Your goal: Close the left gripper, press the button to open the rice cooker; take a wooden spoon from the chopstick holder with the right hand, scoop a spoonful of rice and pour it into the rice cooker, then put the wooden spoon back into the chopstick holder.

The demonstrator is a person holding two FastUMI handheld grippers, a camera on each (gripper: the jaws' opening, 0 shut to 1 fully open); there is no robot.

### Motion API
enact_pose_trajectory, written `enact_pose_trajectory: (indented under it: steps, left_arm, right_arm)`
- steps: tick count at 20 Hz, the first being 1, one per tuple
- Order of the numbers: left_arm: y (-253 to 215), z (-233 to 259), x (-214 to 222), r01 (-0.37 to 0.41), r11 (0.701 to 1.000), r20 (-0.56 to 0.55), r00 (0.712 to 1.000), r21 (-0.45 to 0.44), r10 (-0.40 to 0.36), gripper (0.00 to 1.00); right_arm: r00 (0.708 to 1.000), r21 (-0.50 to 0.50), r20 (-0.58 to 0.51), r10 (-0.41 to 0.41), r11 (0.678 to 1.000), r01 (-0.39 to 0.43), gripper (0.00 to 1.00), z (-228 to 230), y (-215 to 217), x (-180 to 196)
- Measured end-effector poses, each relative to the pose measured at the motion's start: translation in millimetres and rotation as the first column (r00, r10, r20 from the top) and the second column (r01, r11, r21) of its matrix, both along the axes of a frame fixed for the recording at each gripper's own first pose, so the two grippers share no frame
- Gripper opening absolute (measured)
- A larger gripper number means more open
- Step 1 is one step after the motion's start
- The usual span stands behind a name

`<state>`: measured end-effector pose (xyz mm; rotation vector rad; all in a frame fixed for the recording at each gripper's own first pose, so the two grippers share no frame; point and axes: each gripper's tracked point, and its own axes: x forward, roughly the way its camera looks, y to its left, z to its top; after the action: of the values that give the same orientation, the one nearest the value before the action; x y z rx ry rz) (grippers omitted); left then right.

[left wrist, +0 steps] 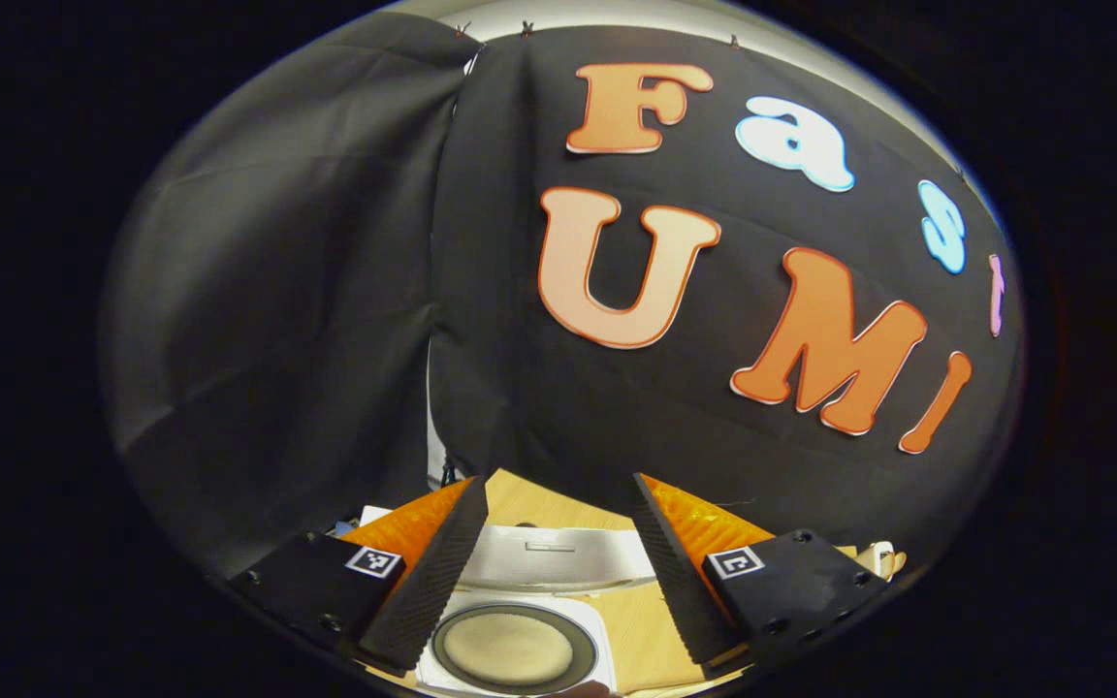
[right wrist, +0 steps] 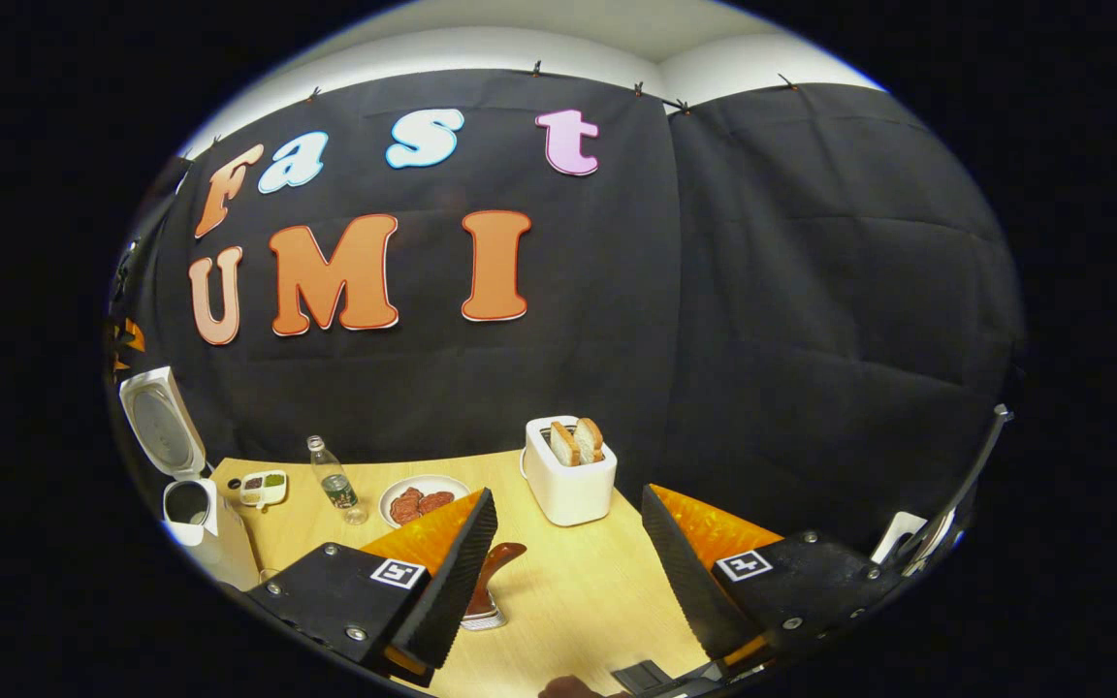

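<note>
Spoon time next, I reckon: white rice cooker sits lid-up right under the open, empty left gripper, while the brown wooden-handled spoon stands upright just ahead of the open right gripper.

Both views were evenly lit from above, bright on the pale desk and dim across the black cloth wall, which swallowed most of the light. Fisheye bending curved the wall's top edge and squeezed everything near the rim. The toaster cast a soft shadow. Focus was fairly sharp centrally, softer at the edges.
</note>
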<state>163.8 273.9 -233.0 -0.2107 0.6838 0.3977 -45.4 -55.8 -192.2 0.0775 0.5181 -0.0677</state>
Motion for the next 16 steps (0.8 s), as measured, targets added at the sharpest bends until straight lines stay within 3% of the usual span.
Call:
enact_pose_trajectory:
  steps: [4,6,8,10,13,16]
  left_arm:
    - [12.4,-19.7,-7.1,-0.012,1.0,-0.166,0.986,0.026,0.016,1.0]
    - [15.1,-26.8,-22.1,0.005,0.997,-0.291,0.957,0.078,0.018,1.0]
    - [3.2,-33.1,-29.2,0.014,0.999,-0.352,0.936,0.031,-0.002,1.0]
    - [-13.7,-43.5,-51.0,-0.002,0.999,-0.434,0.901,-0.047,-0.019,0.99]
    - [-36.5,-65.1,-96.8,-0.053,0.989,-0.566,0.824,-0.135,-0.033,1.0]
    - [-44.6,-92.5,-126.0,-0.05,0.986,-0.62,0.782,-0.157,-0.059,0.99]
  right_arm:
    - [1.0,-0.015,0.01,-0.003,1.0,0.003,0.93,2.8,-1.6,-6.8]
    - [1.0,0.003,0.019,0.005,1.0,-0.005,0.94,3.3,3.7,-4.9]
    - [0.999,0.024,0.029,0.019,1.0,-0.02,0.94,1.9,11.1,-1.8]
    - [0.998,0.046,0.039,0.04,0.998,-0.042,0.94,0.2,20.2,3.7]
    - [0.995,0.063,0.053,0.082,0.994,-0.085,0.93,-2.2,33.9,10.1]
    - [0.986,0.08,0.086,0.146,0.985,-0.153,0.94,-3.9,51.1,15.5]
